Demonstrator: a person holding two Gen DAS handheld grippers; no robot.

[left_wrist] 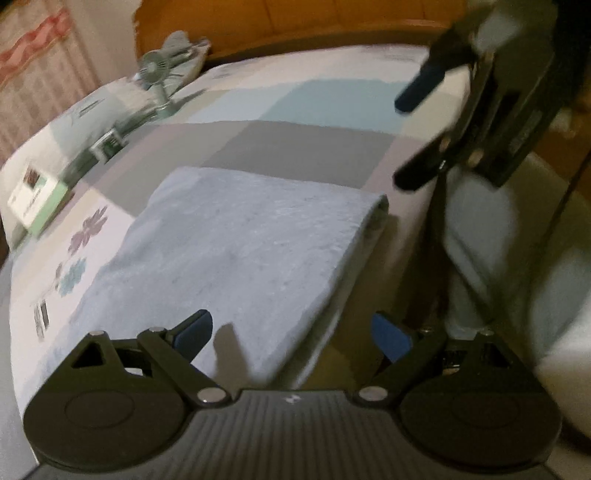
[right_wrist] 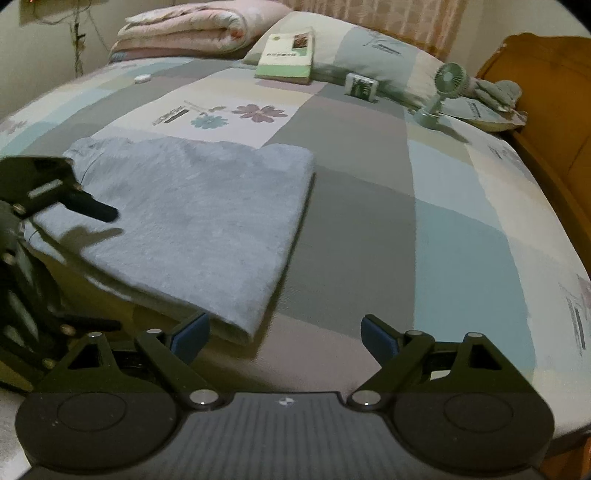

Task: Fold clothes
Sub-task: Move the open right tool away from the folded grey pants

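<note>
Folded light-blue garment (right_wrist: 192, 218) lies flat on the patchwork bedspread (right_wrist: 369, 221), near the bed's front edge; fleecy, nubby texture, rounded fold along its right side, roughly rectangular. Left gripper (left_wrist: 293, 338) jaws spread wide, nothing between them, blue pads (left_wrist: 194, 332) over the garment's near end; whether they touch the cloth I can't tell. Right gripper (right_wrist: 284, 338) also spread wide and empty, just off the garment's near right corner, over bare bedspread. Right wrist view only: a rolled pink quilt (right_wrist: 184, 29) at the far end, a small white round item (right_wrist: 142, 78) on the spread, and the garment's collar end at far left. Both views: green-and-white book (right_wrist: 288, 55) on a pillow (right_wrist: 369, 48), small boxy printed item (right_wrist: 361, 85), pale green desk fan (right_wrist: 441, 92), orange wooden bed frame (right_wrist: 546, 110). Left wrist view only: the right gripper from the side at upper right, black linkage, blue pad, motion-blurred. Bedspread is smooth printed cotton-like cloth, grey, teal and cream blocks with flower prints (right_wrist: 258, 112).
</note>
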